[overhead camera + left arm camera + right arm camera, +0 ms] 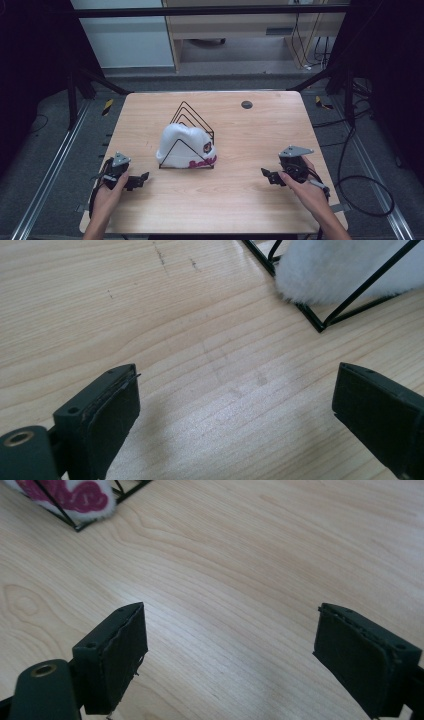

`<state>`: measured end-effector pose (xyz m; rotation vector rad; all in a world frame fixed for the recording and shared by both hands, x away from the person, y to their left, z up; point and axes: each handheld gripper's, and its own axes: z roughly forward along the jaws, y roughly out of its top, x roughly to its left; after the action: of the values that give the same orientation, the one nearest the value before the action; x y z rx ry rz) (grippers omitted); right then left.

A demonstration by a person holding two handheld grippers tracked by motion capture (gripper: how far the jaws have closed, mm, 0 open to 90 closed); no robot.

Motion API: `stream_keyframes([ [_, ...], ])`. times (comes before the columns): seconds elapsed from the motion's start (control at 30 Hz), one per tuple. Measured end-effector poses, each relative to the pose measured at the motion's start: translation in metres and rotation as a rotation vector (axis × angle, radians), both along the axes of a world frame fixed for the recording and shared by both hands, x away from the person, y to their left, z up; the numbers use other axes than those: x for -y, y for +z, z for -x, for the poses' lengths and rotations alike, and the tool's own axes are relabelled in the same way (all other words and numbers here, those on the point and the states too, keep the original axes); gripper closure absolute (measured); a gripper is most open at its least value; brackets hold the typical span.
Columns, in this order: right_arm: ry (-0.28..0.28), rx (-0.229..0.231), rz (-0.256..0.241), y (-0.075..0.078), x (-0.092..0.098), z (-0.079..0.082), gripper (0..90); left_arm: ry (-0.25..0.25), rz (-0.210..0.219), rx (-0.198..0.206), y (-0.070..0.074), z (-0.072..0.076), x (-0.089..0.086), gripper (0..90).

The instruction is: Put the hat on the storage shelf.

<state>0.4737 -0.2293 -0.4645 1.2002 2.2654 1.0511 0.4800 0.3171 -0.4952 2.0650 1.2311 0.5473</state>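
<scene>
You're hovering both grippers (134, 181) (272, 176) wide open at mid-frame, so rushing risks snagging the beanie (186, 145) on its wire rack (192, 116).

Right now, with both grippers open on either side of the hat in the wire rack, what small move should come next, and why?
Probably ease the left gripper forward toward the white hat. Its jaws stand wide apart and empty over bare table, and the hat's fuzzy edge, in the black wire rack, lies just ahead in the left gripper view. The right gripper is open too.
</scene>
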Motion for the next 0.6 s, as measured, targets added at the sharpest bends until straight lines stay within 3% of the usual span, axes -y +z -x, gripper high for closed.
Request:
stream_keyframes([
  [0.2, -0.074, -0.023, -0.024, -0.018, 0.010, -0.005, 13.4, 0.009, 0.007, -0.006, -0.005, -0.001, -0.001, 4.5],
  [0.43, -0.133, -0.053, -0.014, -0.035, 0.015, -0.005, 13.0, 0.011, 0.010, -0.011, -0.011, -0.003, 0.001, 3.9],
  [0.57, -0.163, -0.054, -0.009, -0.043, 0.017, -0.003, 12.0, 0.016, 0.005, 0.002, -0.013, -0.003, 0.002, 3.2],
  [0.6, -0.172, -0.033, -0.006, -0.045, 0.017, -0.002, 11.9, 0.014, -0.006, -0.002, -0.012, -0.003, 0.003, 3.0],
])
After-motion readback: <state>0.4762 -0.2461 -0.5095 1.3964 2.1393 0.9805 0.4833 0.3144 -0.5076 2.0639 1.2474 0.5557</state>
